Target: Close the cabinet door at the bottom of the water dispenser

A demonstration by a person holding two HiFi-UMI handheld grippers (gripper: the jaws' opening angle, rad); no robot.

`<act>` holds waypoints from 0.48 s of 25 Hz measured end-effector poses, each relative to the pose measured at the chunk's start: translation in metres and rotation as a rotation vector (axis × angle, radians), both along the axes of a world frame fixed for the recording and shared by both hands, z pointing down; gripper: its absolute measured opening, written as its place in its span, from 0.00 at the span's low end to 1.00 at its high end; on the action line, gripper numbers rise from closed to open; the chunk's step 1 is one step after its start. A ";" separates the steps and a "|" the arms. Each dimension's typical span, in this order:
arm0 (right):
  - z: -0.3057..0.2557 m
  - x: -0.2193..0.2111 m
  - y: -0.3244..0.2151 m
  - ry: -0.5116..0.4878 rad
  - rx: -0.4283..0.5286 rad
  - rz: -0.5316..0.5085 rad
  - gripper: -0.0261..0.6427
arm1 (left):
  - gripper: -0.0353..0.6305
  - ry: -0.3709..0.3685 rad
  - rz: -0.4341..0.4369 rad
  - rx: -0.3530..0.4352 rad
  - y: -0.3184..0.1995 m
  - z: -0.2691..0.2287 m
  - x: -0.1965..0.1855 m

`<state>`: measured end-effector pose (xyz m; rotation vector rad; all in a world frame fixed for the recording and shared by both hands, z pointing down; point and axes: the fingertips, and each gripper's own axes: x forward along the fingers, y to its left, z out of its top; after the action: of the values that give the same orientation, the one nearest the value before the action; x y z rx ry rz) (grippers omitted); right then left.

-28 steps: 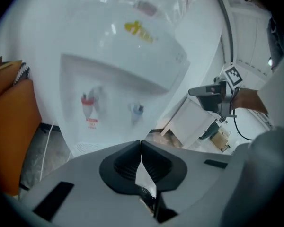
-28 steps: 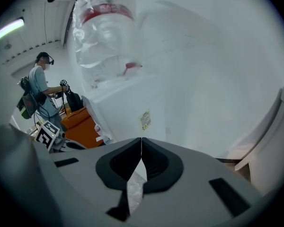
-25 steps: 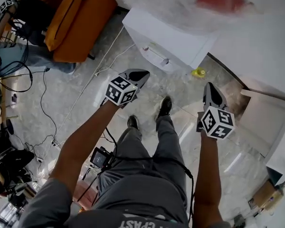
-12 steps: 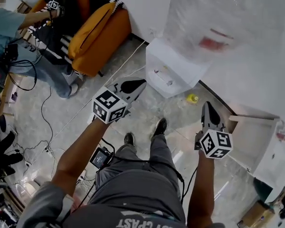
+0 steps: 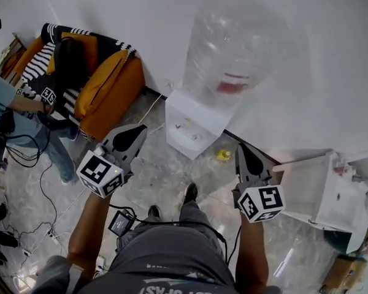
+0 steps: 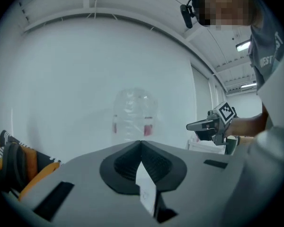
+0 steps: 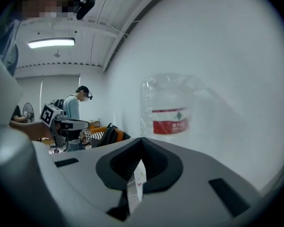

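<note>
The white water dispenser [image 5: 193, 124] stands against the wall with a large clear bottle [image 5: 236, 48] on top. Its lower front [image 5: 183, 141] is seen steeply from above, and no door stands out from it. My left gripper [image 5: 140, 129] is shut and empty, held over the floor left of the dispenser. My right gripper [image 5: 240, 147] is shut and empty too, to the dispenser's right. Both point roughly level at the wall; neither touches the dispenser. The bottle [image 6: 135, 112] shows beyond the shut left gripper [image 6: 141, 142], and the bottle [image 7: 173, 108] beyond the shut right gripper [image 7: 141, 140].
An orange armchair [image 5: 104, 84] with striped cloth sits at the left wall, and a person [image 5: 6, 109] is beside it. Cables [image 5: 30, 158] trail over the floor. A small yellow object [image 5: 223, 155] lies by the dispenser's base. A white box-like cabinet [image 5: 319, 192] stands at the right.
Both grippers have risen and tilted up toward level. The view has lifted, so the dispenser now sits smaller and farther off, with the whole bottle in sight.
</note>
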<state>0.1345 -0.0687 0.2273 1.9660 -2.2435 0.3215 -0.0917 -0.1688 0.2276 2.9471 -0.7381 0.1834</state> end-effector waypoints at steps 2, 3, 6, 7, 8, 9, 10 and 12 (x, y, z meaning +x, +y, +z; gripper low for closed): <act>-0.022 -0.010 0.005 0.036 0.039 -0.023 0.07 | 0.08 0.013 -0.008 0.050 0.007 -0.026 -0.010; -0.030 -0.014 0.007 0.046 0.056 -0.034 0.07 | 0.08 0.020 -0.015 0.072 0.009 -0.038 -0.015; -0.049 -0.015 0.004 0.049 0.093 -0.054 0.07 | 0.08 0.035 -0.032 0.118 0.013 -0.063 -0.019; -0.052 -0.012 0.002 0.047 0.103 -0.057 0.07 | 0.08 0.036 -0.033 0.135 0.013 -0.070 -0.017; -0.054 -0.009 0.000 0.045 0.114 -0.061 0.07 | 0.08 0.036 -0.034 0.152 0.014 -0.074 -0.015; -0.055 -0.006 -0.001 0.046 0.125 -0.064 0.07 | 0.08 0.037 -0.036 0.169 0.015 -0.077 -0.013; -0.057 -0.004 0.000 0.049 0.135 -0.067 0.07 | 0.08 0.042 -0.039 0.181 0.018 -0.080 -0.013; -0.070 -0.007 0.007 0.058 0.151 -0.070 0.07 | 0.08 0.055 -0.045 0.191 0.026 -0.091 -0.018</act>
<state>0.1279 -0.0615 0.1574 1.9335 -2.3554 0.0875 -0.1101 -0.1429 0.1361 3.0957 -0.8592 0.0291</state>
